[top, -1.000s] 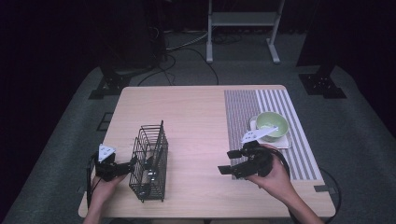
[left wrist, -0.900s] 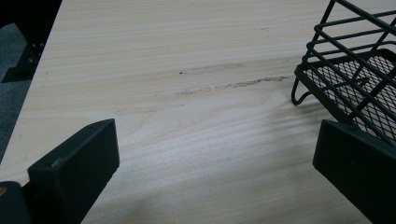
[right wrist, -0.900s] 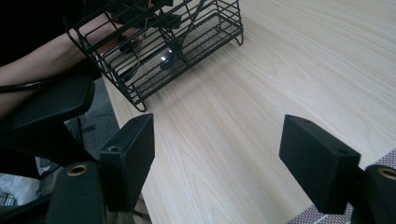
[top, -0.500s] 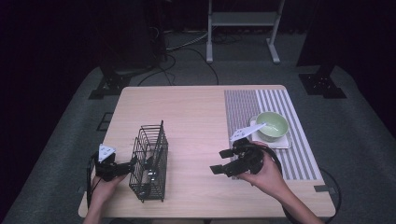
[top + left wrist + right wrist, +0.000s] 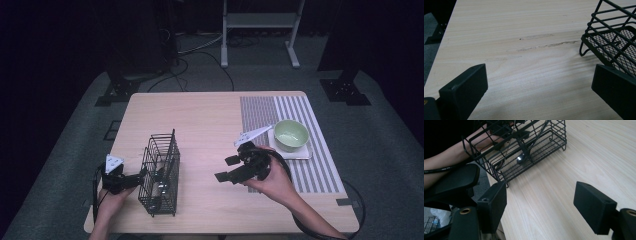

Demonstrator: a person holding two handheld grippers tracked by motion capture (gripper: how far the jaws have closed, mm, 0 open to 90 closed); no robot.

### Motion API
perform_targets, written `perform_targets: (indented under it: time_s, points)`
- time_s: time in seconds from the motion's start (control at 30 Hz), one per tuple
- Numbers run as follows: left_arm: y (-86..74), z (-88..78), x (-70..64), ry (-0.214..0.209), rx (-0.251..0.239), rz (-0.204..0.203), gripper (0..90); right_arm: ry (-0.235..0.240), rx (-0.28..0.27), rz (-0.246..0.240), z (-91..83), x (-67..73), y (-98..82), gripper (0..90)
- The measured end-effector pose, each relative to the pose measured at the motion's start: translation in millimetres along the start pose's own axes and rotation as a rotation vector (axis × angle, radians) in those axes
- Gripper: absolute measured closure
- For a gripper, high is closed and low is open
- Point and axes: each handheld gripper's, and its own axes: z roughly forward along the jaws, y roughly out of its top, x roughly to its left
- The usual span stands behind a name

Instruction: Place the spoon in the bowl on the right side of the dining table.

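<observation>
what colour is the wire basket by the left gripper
Black, with a fine mesh floor; the wire basket shows best in the right gripper view.

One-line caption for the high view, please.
Left gripper open at the side of a black wire basket while the open right gripper hovers mid-table, a green bowl behind on the striped mat.
</observation>
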Motion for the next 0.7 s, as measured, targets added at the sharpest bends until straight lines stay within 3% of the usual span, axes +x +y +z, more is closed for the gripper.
perform_targets:
  time_s: [0.7]
  points:
    - [0.1,-0.1,0.0,-0.002,0.002,0.001,0.0,0.030,0.039,-0.020,25.2,5.5,30.8,25.7]
